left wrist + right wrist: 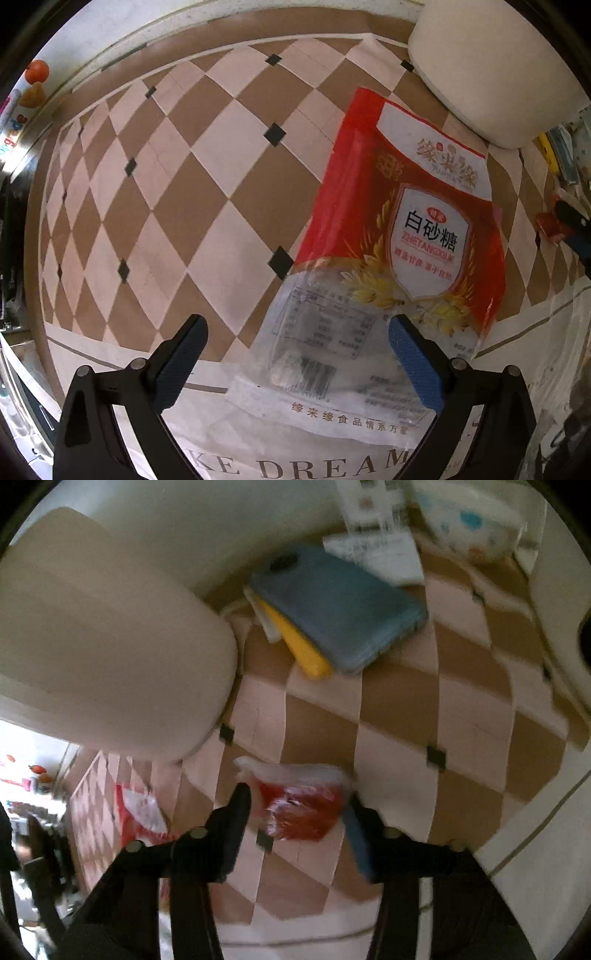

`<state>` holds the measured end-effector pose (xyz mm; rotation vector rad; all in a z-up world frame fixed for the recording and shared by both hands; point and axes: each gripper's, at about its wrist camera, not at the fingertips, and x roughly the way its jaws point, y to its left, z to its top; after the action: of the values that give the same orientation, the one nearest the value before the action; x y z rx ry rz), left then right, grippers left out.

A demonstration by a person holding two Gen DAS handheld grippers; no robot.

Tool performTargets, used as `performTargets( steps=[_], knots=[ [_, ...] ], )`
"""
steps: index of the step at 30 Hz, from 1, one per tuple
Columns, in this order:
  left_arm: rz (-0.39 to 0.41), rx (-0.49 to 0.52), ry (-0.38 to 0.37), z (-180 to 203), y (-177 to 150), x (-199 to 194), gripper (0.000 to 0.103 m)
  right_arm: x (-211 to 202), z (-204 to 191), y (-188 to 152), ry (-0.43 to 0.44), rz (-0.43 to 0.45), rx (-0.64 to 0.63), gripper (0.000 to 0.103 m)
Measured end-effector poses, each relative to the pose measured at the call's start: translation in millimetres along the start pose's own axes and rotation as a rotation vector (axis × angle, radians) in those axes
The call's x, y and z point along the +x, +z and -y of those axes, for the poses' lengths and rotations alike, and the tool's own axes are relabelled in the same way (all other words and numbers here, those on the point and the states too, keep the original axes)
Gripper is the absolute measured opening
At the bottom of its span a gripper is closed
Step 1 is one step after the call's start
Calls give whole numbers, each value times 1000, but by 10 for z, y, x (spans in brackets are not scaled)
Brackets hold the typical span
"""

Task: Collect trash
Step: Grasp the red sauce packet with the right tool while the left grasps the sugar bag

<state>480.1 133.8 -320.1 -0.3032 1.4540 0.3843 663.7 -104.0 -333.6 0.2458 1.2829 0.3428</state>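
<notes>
On the checkered worktop [221, 206], a flat red sugar bag [402, 225] lies label up, its clear lower end nearest the left hand-held gripper [297, 332]. That gripper stands wide open, blue pads on either side of the bag's clear end, nothing between them gripped; whether the pads touch the film cannot be told. A pale rounded container [491, 70] sits just beyond the bag's top edge.

Right wrist view, blurred: the right hand-held gripper [297, 805] has a small crumpled red-and-clear wrapper [299, 805] between its fingers, jaws narrowed around it. It appears to hold the wrapper, though blur leaves contact on the right finger uncertain. A blue case [340, 602] over a yellow item [295, 646] and white papers [376, 554] lie farther back. The red bag [140, 812] shows at far left.

Step in hand, by judgement: 1 piece collected on the right, the second being lined up on the left. Next move likely calls for lowering the left fingers to pinch the bag's thin edge; flat film on a flat cloth may slip, so an edge grip seems needed. No bin is visible.
</notes>
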Motion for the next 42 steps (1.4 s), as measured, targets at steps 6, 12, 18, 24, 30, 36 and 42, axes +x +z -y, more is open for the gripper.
performTargets(
  steps=[6, 12, 18, 24, 30, 36, 42],
  knots=[
    [41, -19, -1, -121, -103, -198, 100, -223, -125, -241, 175, -62, -34, 38],
    [-49, -34, -129, -209, -171, 14, 100, -87, -571, -730, 349, -238, -144, 37],
    [-23, -62, -177, -60, -196, 27, 80, 319, -622, -885, 367, -322, -95, 35],
    [32, -71, -110, 4, -228, -159, 39, 404, -567, -883, 397, -343, -83, 33],
    [119, -75, -93, 42, -329, -571, 20, 343, -559, -871, 388, -336, -79, 33],
    [237, -61, -39, -108, -601, -1054, 16, 36, -464, -841, 398, -289, -80, 33],
    [331, -84, -9, -264, -757, -1306, 15, -319, -488, -907, 359, -218, -148, 33]
  ],
)
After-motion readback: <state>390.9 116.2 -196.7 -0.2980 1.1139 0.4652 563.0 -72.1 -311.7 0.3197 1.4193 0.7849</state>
